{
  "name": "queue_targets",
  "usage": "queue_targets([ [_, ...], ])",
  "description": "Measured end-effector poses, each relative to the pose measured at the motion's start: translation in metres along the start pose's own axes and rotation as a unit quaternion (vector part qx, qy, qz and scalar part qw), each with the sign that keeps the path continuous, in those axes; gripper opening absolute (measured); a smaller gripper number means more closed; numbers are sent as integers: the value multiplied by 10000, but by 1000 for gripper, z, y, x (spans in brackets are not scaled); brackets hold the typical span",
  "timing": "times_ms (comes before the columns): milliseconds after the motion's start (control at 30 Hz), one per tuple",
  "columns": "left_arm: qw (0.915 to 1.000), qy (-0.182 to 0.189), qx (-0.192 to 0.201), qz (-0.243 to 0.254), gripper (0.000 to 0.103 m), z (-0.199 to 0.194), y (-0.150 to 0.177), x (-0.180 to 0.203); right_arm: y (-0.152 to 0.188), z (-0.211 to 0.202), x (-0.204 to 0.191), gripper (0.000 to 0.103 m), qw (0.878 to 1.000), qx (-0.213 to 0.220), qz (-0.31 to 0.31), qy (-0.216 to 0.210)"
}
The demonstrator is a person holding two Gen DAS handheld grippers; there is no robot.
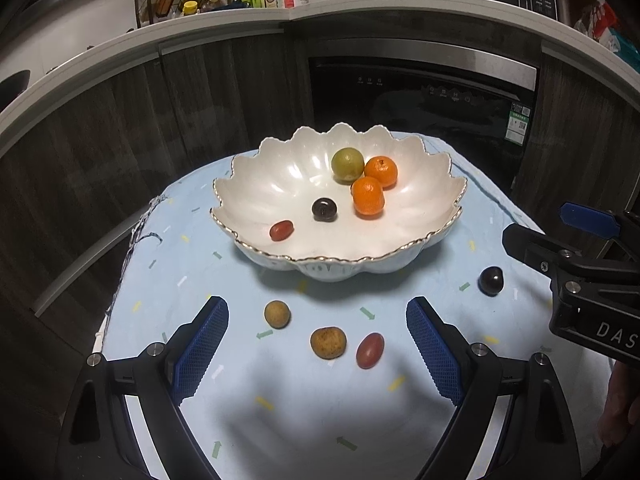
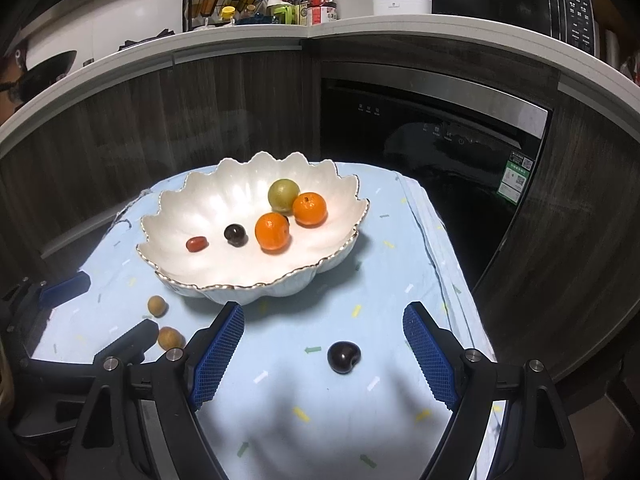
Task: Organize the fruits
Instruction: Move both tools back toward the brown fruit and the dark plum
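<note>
Left tongs (image 1: 316, 340): wide open, empty, lower frame.
Right tongs (image 2: 324, 344): wide open, empty.
Bowl (image 1: 436, 164): five fruits in.
Counter (image 1: 280, 392): four left, including dark plum (image 2: 343, 357).

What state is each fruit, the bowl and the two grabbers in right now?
Scalloped bowl: upright, holding five fruits.
Green fruit, two mandarins, dark cherry, red grape tomato: in bowl.
Two brown longans, red grape tomato, dark cherry: loose on the cloth.
Left gripper: open, empty.
Right gripper: open, empty.
</note>
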State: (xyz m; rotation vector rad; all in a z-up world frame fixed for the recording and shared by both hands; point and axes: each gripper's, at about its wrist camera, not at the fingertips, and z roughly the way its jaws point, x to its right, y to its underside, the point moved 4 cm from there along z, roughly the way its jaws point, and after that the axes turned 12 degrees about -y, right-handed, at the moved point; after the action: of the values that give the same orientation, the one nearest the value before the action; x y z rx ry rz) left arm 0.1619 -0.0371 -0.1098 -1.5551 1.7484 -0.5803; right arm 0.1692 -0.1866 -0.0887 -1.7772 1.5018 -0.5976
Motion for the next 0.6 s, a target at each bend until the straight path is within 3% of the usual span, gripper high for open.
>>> queue_targets([
  [433,9997,-140,-156,-84,91,20,12,-1,17,15,3,83,9998,-83,74,173],
  [600,9993,-123,-310,-173,85,30,17,-1,22,24,7,83,9993,-204,138,263],
])
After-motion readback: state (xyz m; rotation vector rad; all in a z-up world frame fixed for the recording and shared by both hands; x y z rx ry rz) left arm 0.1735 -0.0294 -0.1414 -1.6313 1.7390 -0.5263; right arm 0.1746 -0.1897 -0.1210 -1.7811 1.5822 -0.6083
